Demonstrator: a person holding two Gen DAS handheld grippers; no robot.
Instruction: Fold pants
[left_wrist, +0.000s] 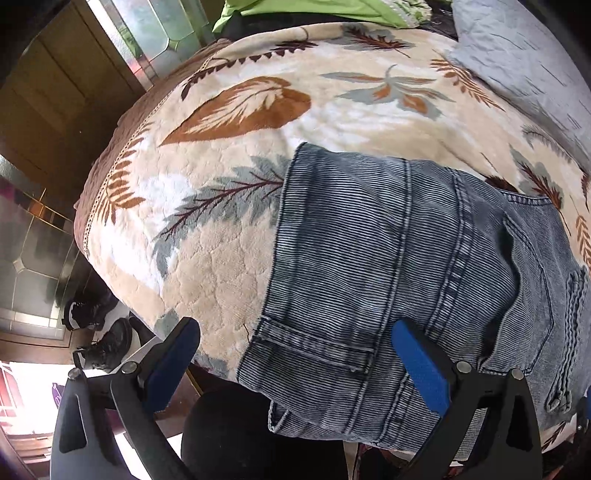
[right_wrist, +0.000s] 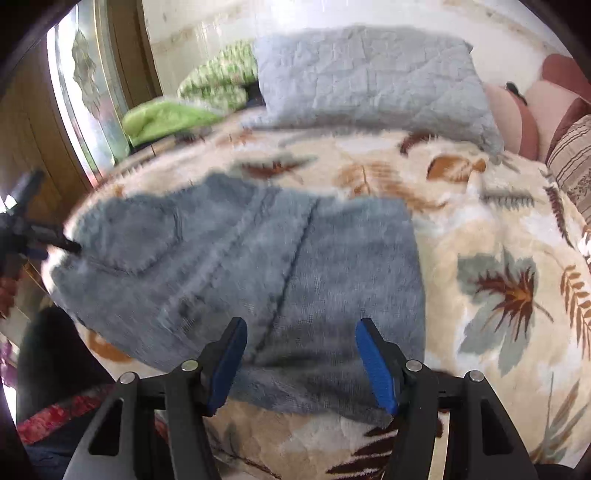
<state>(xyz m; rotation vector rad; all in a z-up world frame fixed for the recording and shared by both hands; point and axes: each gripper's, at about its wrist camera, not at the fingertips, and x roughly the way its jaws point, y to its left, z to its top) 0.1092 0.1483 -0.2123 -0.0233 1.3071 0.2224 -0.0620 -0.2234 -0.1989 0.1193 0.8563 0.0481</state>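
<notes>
The pants (left_wrist: 388, 266) lie folded into a compact denim block on the leaf-print blanket (left_wrist: 221, 155) that covers the bed, close to the bed's near edge. In the left wrist view I see the waistband end toward me — a belt loop (left_wrist: 314, 343) lies flat across it and a back pocket (left_wrist: 524, 295) gapes open on the right side. A double-stitched seam runs up the middle of the block. The far edge of the fold is straight and lies on the blanket.

My left tongs (left_wrist: 295, 362) stand released, blue pads wide apart, over the near edge of the denim; I cannot tell whether either pad touches the cloth. My right tongs (right_wrist: 301, 363) are likewise spread, pads apart over the near portion of the pants (right_wrist: 258, 266). That view is blurred, so I cannot confirm contact there either. Nothing is grasped by either.

In the right wrist view the left tongs (right_wrist: 55, 240) show dark at the left edge of the denim.

Beyond the pants, a grey quilted pillow (right_wrist: 369, 81) rests at the head of the bed, with green bedding (right_wrist: 166, 118) beside it and a striped cushion (right_wrist: 572, 155) at the right. Black shoes (left_wrist: 99, 332) sit on the floor by the bed — left wrist view only.
</notes>
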